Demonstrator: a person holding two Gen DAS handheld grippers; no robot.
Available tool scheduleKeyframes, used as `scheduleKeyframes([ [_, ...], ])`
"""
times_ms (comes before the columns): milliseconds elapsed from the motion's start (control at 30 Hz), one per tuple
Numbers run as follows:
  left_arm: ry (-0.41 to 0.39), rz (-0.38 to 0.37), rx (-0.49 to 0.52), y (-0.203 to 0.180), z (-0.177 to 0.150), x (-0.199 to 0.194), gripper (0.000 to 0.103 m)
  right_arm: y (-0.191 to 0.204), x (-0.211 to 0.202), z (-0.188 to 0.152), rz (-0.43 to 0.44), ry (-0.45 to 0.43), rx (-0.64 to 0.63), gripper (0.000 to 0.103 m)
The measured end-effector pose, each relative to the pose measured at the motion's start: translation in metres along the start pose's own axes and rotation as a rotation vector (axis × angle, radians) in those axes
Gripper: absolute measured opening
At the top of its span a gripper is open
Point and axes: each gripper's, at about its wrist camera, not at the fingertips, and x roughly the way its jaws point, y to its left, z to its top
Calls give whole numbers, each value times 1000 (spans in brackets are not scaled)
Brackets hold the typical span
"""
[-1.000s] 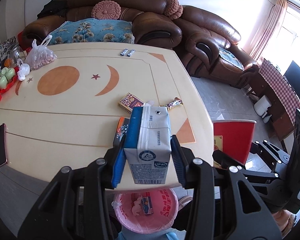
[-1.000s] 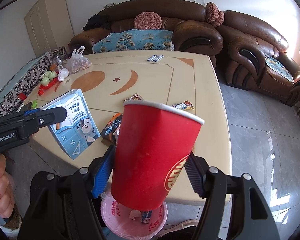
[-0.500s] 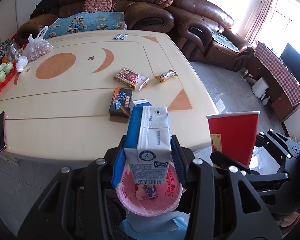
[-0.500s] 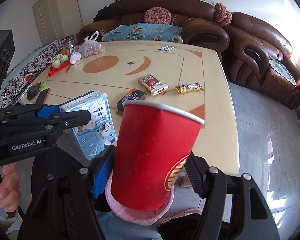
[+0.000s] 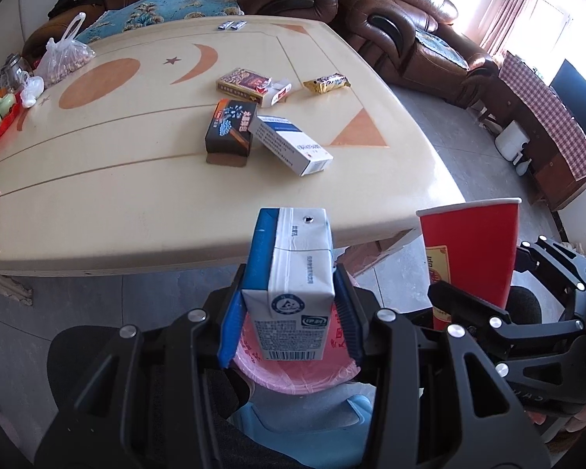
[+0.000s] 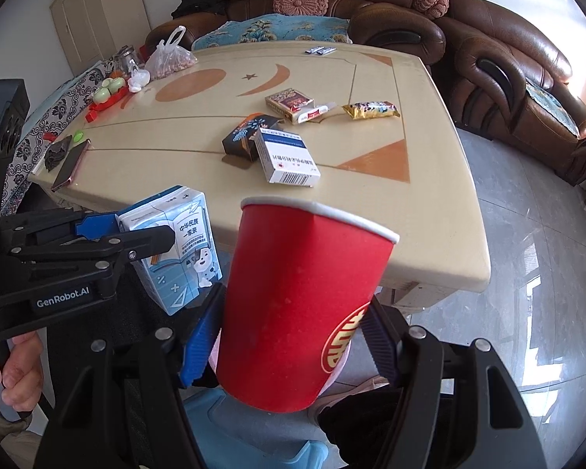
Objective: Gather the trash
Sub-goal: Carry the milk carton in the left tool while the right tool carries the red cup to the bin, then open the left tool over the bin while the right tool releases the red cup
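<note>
My left gripper (image 5: 289, 312) is shut on a blue and white milk carton (image 5: 291, 281) and holds it upright above a pink trash bin (image 5: 297, 371) in front of the table's near edge. The carton also shows in the right wrist view (image 6: 175, 250). My right gripper (image 6: 289, 336) is shut on a red paper cup (image 6: 301, 305), held to the right of the carton; the cup shows in the left wrist view (image 5: 468, 258). The bin is mostly hidden in the right wrist view.
On the beige table (image 5: 117, 179) lie a white and blue box (image 5: 293, 144), a black box (image 5: 230, 127), a red card pack (image 5: 246, 84), a snack wrapper (image 5: 326, 83), a phone (image 6: 72, 164) and a plastic bag (image 5: 64, 58). Brown sofas (image 5: 371, 11) stand behind.
Both grippers have pulled back from the table and risen, carrying the carton and the cup. The pink bin now sits right below the carton.
</note>
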Motion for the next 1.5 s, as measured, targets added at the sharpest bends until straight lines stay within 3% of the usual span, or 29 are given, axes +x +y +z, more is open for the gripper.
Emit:
scheduleKeyframes([
  [400, 78, 46, 0, 6, -34, 51, 42, 7, 63, -38, 25, 104, -5, 65],
  [1033, 266, 11, -18, 25, -72, 155, 42, -9, 175, -88, 34, 284, 26, 65],
  [1500, 424, 20, -61, 37, -89, 224, 42, -7, 243, -98, 54, 411, -9, 65],
])
